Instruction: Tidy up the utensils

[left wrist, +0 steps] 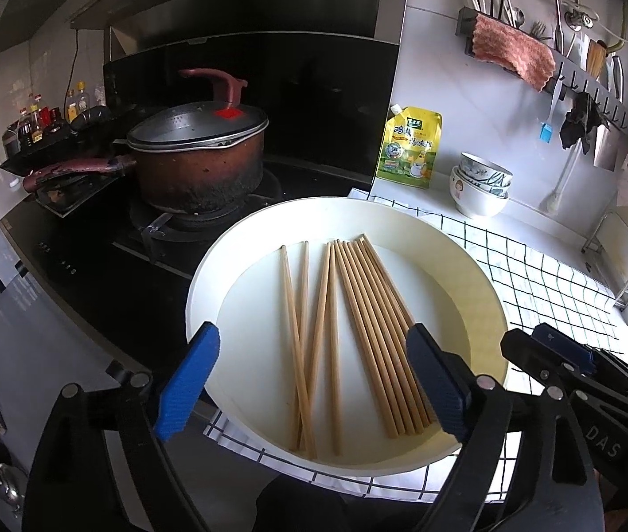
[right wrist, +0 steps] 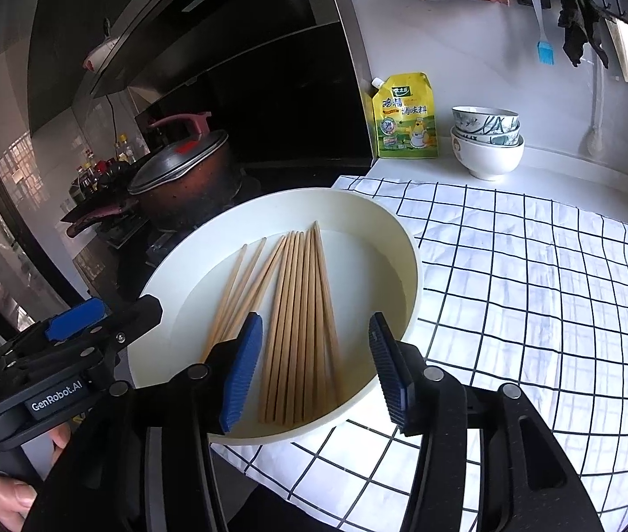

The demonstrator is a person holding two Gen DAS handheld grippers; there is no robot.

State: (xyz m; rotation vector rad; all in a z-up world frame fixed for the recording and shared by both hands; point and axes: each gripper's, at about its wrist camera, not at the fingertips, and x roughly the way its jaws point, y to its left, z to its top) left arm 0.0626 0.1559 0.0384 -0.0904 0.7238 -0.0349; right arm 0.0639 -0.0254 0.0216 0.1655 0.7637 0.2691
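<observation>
Here, wooden chopsticks lying flat in a shallow white basin, itself set on a white checked cloth spread over the surface. In the left wrist view, a tight bundle lying side by side on the right, with four looser sticks crossing one another on the left. Left tool held low over the near rim of the basin, blue pads set wide apart, nothing between them pressed; sticks visible through the gap but untouched. Right tool likewise poised above the near end of the bundle, pads partly apart and clear of the wood. Each tool seen at the edge of the other's view, side by side and close. A thumb and fingers wrapped round a handle in the lower left corner of the right wrist view. Beyond the basin, a scorched brown pot with a lid on the stove. Against the wall, a yellow pouch just beside stacked bowls. Above, a pink cloth draped over a wall rack.
</observation>
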